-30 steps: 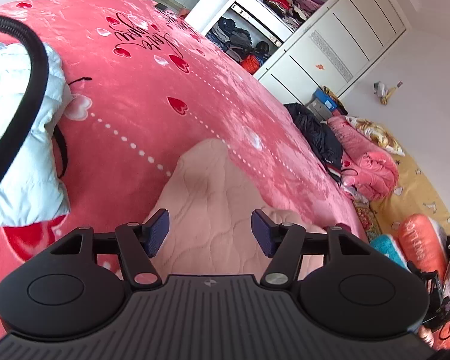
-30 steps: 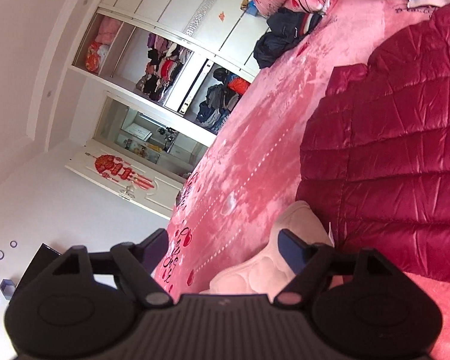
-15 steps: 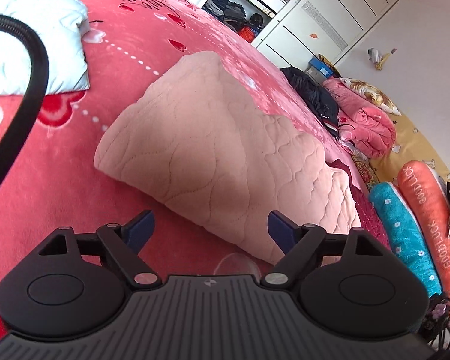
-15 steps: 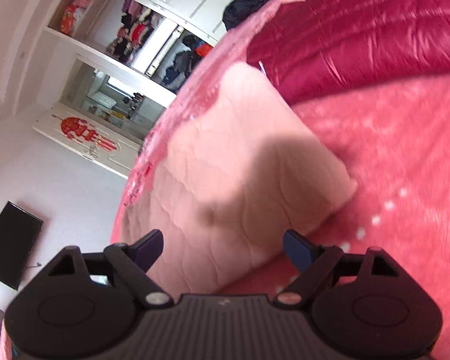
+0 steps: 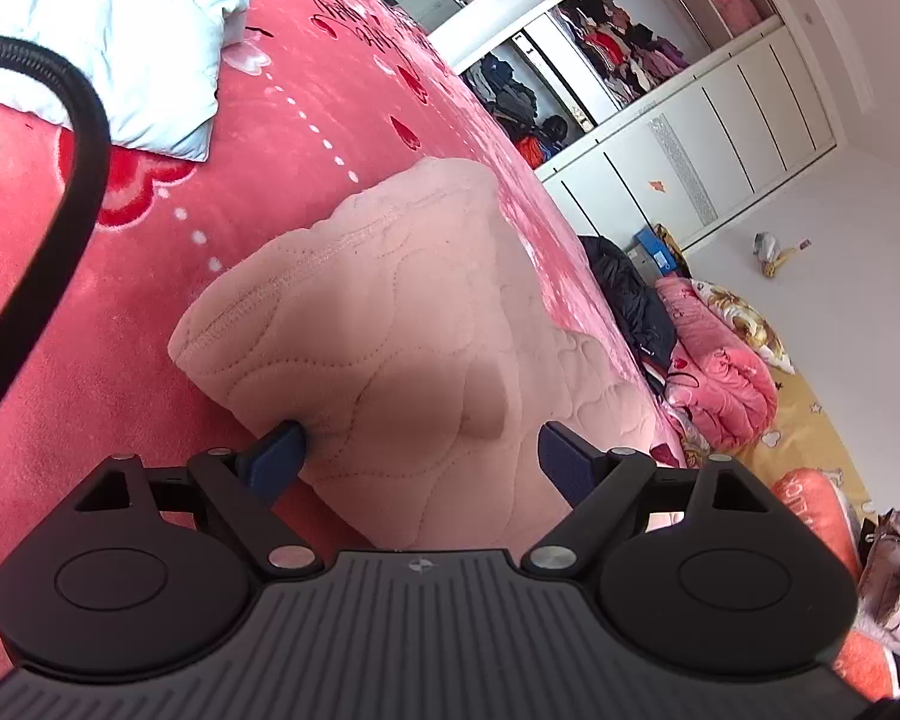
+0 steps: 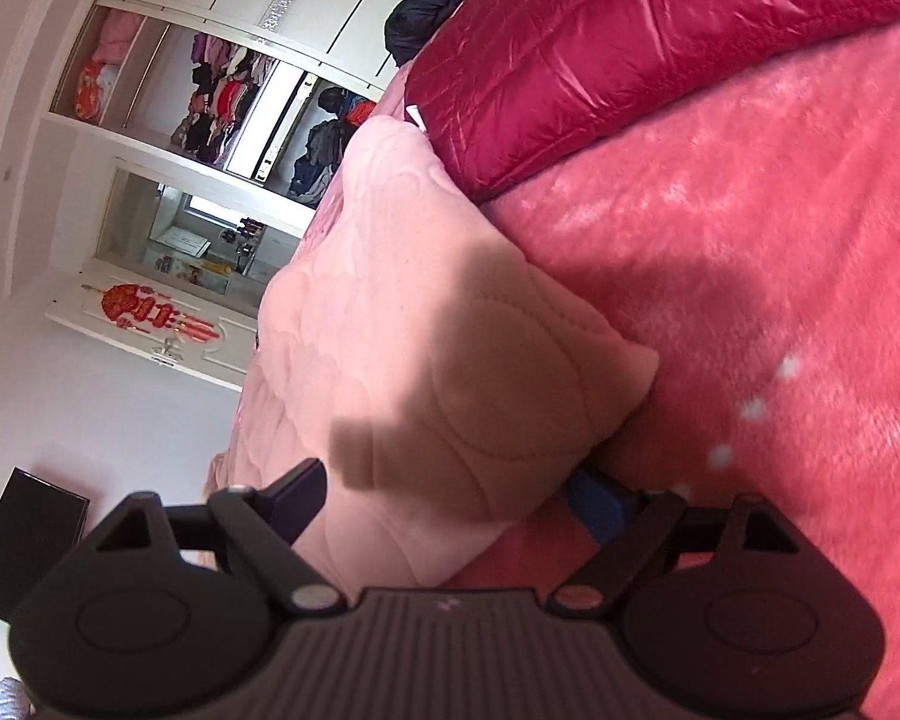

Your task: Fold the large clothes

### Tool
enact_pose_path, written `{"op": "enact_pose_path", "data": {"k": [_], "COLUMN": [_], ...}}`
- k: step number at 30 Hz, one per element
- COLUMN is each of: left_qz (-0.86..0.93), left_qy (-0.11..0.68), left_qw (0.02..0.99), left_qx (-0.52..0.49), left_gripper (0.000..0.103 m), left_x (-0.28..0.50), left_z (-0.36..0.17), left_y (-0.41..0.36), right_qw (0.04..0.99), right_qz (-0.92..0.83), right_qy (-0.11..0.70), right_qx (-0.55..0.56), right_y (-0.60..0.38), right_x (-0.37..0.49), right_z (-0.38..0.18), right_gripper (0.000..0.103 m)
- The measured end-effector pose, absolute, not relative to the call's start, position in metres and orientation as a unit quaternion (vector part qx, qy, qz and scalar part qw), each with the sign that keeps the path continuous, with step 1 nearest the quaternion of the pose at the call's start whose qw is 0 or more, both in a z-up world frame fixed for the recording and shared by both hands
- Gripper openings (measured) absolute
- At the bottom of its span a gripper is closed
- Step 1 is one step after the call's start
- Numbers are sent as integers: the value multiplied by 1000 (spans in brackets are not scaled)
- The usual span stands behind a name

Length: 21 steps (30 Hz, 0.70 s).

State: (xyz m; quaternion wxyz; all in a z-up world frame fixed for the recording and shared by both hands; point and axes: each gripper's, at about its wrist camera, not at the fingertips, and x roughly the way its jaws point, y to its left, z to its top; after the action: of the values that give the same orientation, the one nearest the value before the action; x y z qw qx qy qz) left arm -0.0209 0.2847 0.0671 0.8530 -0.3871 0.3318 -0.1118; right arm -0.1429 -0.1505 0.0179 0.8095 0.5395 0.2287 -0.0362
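A folded pale pink quilted garment [image 5: 402, 324] lies on the red heart-print bed cover [image 5: 306, 138]. My left gripper [image 5: 420, 459] is open, its jaws straddling the garment's near edge, with the left finger [image 5: 273, 459] tucked at the fold against the cover. In the right wrist view the same garment [image 6: 426, 360] fills the middle. My right gripper [image 6: 450, 498] is open around its other end, the right finger [image 6: 597, 510] partly under the corner. A dark red puffer jacket [image 6: 618, 42] lies just beyond, touching the pink garment's far end.
A light blue padded garment [image 5: 120, 42] lies on the cover at the far left. A black cable [image 5: 72, 180] crosses the left of that view. An open wardrobe [image 5: 570, 78] stands beyond the bed. Bedding and dark clothes [image 5: 690, 354] are piled on the floor to the right.
Both grippers have moved in onto the pink garment from opposite ends. Their open jaws now straddle its edges, with one finger of each slipped low against the cover.
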Motion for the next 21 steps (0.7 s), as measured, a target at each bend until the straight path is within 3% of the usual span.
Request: {"op": "enact_pose_path", "data": {"k": [7, 21], "left_qz": [-106, -57], "left_qy": [324, 330], "left_qw": [855, 852], "left_qx": [-390, -402], "left_gripper": [103, 103], "left_x": [-11, -23], "left_z": [67, 51], "left_y": [276, 310], "right_qw": [818, 818], "right_qz": [-21, -9], "right_qy": [229, 226], "right_qx": [528, 529], "right_y": [-149, -150], "right_x": [-129, -110], "right_z": [21, 21], "right_gripper": [95, 95]}}
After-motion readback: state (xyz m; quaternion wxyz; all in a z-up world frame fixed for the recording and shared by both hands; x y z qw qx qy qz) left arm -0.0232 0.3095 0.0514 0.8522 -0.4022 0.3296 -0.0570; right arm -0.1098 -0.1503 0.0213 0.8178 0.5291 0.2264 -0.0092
